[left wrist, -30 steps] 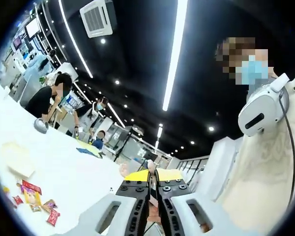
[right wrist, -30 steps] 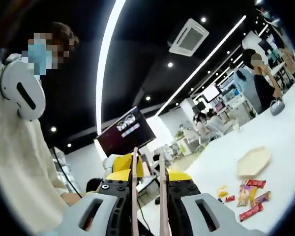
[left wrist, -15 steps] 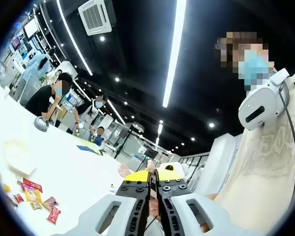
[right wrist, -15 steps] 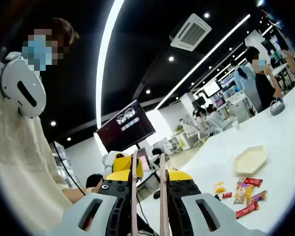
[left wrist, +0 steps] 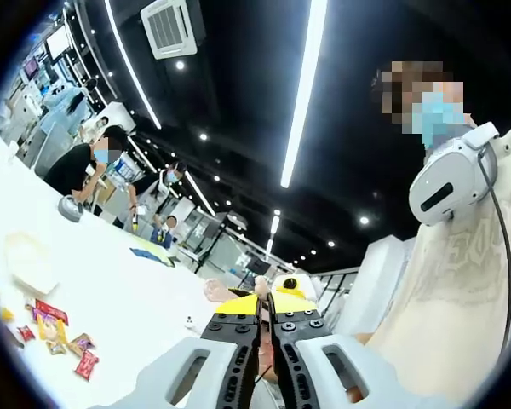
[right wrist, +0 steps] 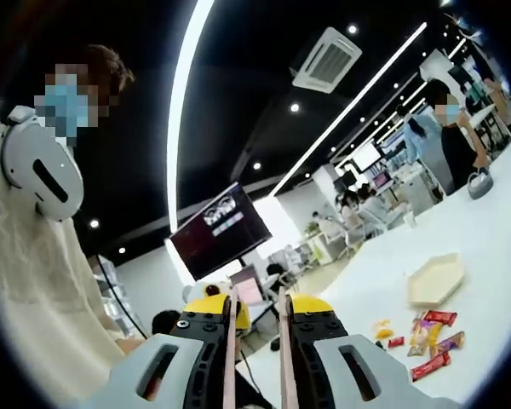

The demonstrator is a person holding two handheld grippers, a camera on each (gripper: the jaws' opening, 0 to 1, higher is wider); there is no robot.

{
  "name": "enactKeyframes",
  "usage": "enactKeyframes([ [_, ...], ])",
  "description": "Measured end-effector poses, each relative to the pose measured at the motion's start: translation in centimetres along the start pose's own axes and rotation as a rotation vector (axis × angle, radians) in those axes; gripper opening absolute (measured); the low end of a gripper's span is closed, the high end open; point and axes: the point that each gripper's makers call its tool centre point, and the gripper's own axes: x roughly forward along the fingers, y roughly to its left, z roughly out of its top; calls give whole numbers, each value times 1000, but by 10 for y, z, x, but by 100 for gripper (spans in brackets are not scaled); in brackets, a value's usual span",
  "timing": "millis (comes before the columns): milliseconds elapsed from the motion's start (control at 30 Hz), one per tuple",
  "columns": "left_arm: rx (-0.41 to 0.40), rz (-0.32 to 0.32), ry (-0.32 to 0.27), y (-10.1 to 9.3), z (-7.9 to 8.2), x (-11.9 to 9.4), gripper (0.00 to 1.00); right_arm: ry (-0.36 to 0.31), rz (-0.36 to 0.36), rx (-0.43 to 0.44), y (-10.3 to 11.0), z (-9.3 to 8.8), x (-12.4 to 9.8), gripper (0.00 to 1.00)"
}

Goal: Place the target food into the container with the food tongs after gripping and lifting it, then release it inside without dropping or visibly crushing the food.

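Observation:
A beige hexagonal container [right wrist: 436, 279] lies on the white table [right wrist: 494, 239], with several coloured snack packets [right wrist: 430, 336] beside it. In the left gripper view the same container [left wrist: 27, 260] and packets [left wrist: 55, 328] sit at the far left. My right gripper [right wrist: 257, 298] is raised well above the table and shut on the food tongs [right wrist: 230, 358], whose two thin beige arms run up along the jaws, nothing between them. My left gripper [left wrist: 264, 298] is also raised, its jaws pressed together with a thin pinkish sliver between the tips that I cannot identify.
A person in a pale top with a white headset [left wrist: 451, 183] stands close beside both grippers. Other people [left wrist: 85, 166] work at the table's far end near a metal pot [right wrist: 479, 181]. A dark screen [right wrist: 217, 230] hangs behind.
Both views have drifted slightly with the hands. The container and packets lie where they were, and both grippers' jaws stand as before.

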Motion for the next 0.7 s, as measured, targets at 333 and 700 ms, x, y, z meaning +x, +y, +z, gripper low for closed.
enactKeyframes([
  [333,-24,-3,15,1,-6,1,0,-20,-1,9,-2,6,-1,25],
  [700,-61,-10,11,2,-10,3,0,21,-9,-7,-6,1,-1,26],
])
